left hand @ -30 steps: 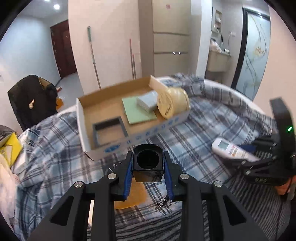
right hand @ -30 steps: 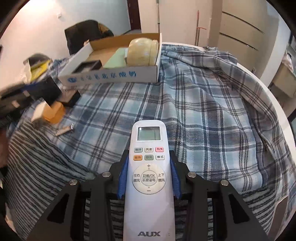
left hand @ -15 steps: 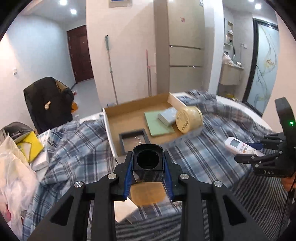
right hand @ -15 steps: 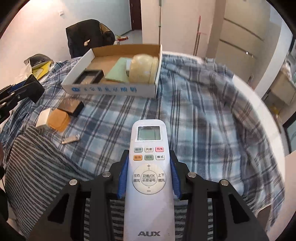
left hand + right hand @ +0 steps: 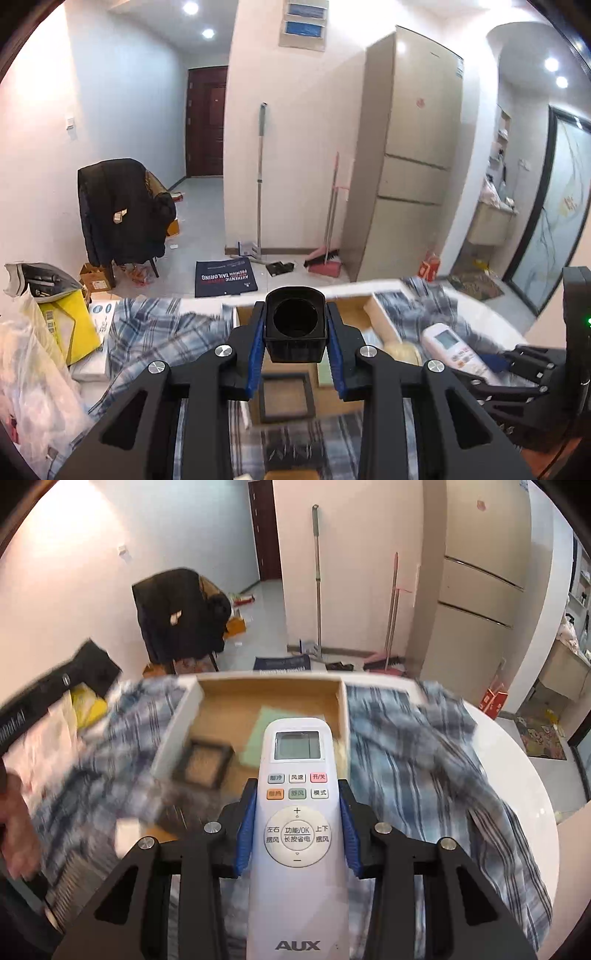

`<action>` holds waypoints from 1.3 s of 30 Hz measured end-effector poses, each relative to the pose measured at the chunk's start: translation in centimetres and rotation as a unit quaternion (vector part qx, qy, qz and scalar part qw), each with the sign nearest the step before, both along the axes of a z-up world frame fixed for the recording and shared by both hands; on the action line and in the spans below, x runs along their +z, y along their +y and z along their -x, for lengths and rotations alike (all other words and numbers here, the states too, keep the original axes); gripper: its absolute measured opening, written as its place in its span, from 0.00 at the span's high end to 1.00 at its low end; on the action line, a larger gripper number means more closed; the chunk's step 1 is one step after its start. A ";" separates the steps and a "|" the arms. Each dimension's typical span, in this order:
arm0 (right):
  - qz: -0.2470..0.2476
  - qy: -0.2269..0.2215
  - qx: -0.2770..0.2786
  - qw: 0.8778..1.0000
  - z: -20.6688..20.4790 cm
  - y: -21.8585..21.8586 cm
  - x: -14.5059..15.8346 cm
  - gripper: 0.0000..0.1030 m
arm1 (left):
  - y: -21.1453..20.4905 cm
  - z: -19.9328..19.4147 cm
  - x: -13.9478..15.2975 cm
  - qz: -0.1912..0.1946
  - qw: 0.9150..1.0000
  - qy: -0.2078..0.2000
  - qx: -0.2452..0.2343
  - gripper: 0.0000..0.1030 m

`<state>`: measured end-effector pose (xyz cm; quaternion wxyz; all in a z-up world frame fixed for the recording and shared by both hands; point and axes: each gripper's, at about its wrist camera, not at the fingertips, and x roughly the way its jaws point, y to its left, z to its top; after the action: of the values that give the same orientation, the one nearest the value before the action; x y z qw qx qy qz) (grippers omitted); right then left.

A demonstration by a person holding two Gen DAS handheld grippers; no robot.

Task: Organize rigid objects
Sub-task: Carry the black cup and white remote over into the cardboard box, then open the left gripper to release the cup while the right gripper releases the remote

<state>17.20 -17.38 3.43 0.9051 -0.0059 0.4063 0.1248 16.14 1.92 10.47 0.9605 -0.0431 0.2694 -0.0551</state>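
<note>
Both hands have gone up and moved toward the box (image 5: 271, 698) since a second ago, so the box now sits right past the jaws in both views, where before it was far off across the checked cloth (image 5: 424, 746). That most likely means the carrying is nearly done and the dropping comes next. The box is open on top, with a green sheet (image 5: 266, 716) and a black square frame (image 5: 284, 397) already lying inside (the frame shows just below the left jaws). The right gripper (image 5: 297, 814) is clamped on the white remote (image 5: 297, 797), with a blue pad tight on each side, and the remote's tip pokes out ahead, over the box's middle. The left gripper (image 5: 295, 354) is squeezed on a small black cup (image 5: 294, 325), which sits between the jaws with its round mouth facing the camera. In the left view the remote (image 5: 452, 347) also shows off to the right of the jaws, beside a pale round tub (image 5: 400, 350) in the box. Both things are held in the air, not in the box yet.
</note>
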 end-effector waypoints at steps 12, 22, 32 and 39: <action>-0.096 -0.018 -0.020 0.995 -8.0 4.2 -3.1 0.62 | 2.7 -7.4 -4.6 0.028 0.999 0.033 0.020 0.69; -0.042 0.004 -0.019 0.999 -9.0 6.5 -8.6 0.62 | 3.1 -10.5 -10.6 0.041 0.998 0.054 0.006 0.69; -0.014 -0.007 -0.007 1.000 -9.1 7.4 -8.9 0.62 | 1.8 -11.7 -12.8 0.008 0.995 0.094 -0.013 0.69; 0.010 -0.030 -0.042 0.999 -9.1 6.6 -8.3 0.62 | 1.6 -12.5 -14.7 -0.001 0.992 0.123 -0.005 0.69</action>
<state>26.32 -10.78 -4.82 0.9214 -0.0022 0.3798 0.0826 28.65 3.56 -4.23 0.9197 -0.0473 0.3860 -0.0536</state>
